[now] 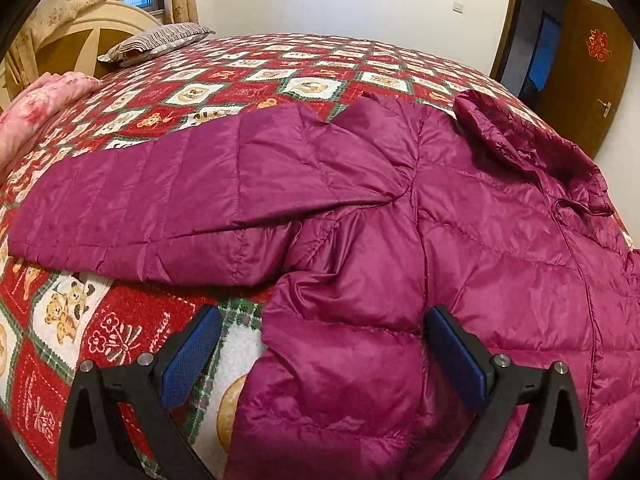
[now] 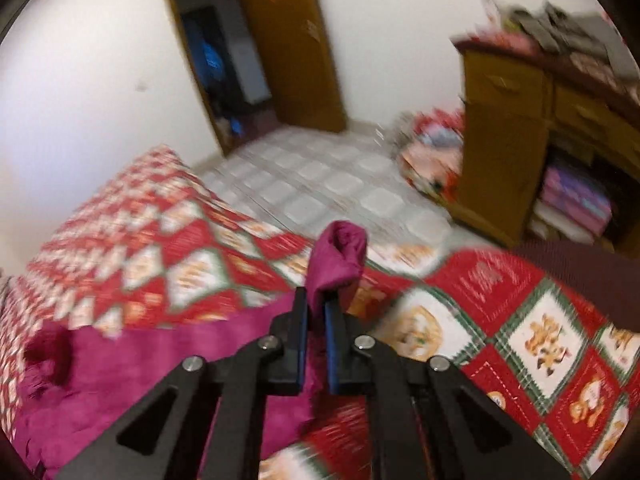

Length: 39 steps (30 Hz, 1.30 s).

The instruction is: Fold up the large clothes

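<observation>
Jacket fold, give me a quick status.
Left gripper open over jacket edge. Right gripper shut on a jacket cuff, lifted. Jacket spread on bedspread; nothing in the way.

The left gripper (image 1: 322, 344) was held low and level, pointed forward, with its two black fingers spread wide apart. The blue pads (image 1: 192, 360) on the inner faces were turned toward each other, and nothing was pinched between them; one finger was set to the left and the other to the right of the frame.

The right gripper (image 2: 316, 308) was raised and angled forward, its fingers (image 2: 298, 332) drawn nearly together. A bunched fold of the jacket (image 2: 338, 256) was clamped between the blue pads and was seen sticking out past the fingertips.
</observation>
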{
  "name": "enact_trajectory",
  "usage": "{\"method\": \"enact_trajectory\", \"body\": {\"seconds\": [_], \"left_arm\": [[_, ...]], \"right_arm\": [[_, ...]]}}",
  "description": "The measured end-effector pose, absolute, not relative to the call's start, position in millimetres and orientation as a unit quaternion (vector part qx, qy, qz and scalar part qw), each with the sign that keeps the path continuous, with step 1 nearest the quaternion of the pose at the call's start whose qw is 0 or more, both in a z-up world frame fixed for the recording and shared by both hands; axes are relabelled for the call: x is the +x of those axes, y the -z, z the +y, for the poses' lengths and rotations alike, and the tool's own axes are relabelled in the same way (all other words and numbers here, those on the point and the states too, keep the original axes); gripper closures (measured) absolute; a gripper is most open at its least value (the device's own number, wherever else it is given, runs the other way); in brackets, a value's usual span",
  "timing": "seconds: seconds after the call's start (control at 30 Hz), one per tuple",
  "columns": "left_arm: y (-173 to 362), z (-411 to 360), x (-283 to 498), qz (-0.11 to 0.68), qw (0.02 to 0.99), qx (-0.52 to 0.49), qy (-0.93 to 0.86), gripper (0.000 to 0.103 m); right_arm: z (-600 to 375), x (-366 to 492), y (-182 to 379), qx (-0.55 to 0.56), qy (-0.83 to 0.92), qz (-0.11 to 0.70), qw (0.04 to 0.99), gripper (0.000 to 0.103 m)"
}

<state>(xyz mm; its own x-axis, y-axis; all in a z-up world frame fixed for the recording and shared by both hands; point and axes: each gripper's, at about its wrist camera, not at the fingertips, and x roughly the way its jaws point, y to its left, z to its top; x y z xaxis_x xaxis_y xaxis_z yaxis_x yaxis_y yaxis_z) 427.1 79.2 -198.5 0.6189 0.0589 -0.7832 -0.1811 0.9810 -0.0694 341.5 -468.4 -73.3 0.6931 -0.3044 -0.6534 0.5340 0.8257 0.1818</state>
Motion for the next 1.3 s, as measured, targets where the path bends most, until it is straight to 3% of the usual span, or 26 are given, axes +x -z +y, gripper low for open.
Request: {"method": "enact_trajectory", "body": {"seconds": [0.17, 0.4, 0.67, 1.0, 1.07, 1.13, 1.17, 1.23, 1.3], "left_arm": [[198, 80, 426, 0.428, 0.898, -0.079, -0.061, 0.001], [175, 91, 403, 0.423, 0.901, -0.091, -0.030, 0.001], [129, 130, 359, 0.376, 0.921, -0.102, -0.021, 0.001], [115, 159, 341, 0.351, 0.932, -0.086, -0.032, 0.001], [118, 156, 345, 0.356, 0.930, -0.085, -0.033, 0.001], [121, 153, 348, 0.362, 0.928, -0.088, -0.030, 0.001], [121, 151, 350, 0.364, 0.927, -0.088, -0.028, 0.001], [121, 143, 356, 0.370, 0.925, -0.088, -0.021, 0.001], [118, 133, 361, 0.369, 0.926, -0.081, -0.011, 0.001]], "right_arm": [[-375, 340, 9, 0.145, 0.140, 0.269, 0.942, 0.093], [-215, 349, -7, 0.071, -0.013, 0.265, 0.962, 0.093], [-66, 367, 54, 0.004, -0.138, 0.301, 0.944, 0.093], [20, 388, 145, 0.008, -0.195, 0.378, 0.905, 0.092], [21, 386, 152, 0.027, -0.235, 0.389, 0.890, 0.080], [17, 386, 150, 0.055, -0.265, 0.409, 0.872, 0.025], [10, 382, 145, 0.075, -0.275, 0.408, 0.867, 0.020], [-8, 373, 129, 0.095, -0.274, 0.379, 0.879, 0.020], [-32, 366, 112, 0.127, -0.283, 0.352, 0.883, 0.028]]}}
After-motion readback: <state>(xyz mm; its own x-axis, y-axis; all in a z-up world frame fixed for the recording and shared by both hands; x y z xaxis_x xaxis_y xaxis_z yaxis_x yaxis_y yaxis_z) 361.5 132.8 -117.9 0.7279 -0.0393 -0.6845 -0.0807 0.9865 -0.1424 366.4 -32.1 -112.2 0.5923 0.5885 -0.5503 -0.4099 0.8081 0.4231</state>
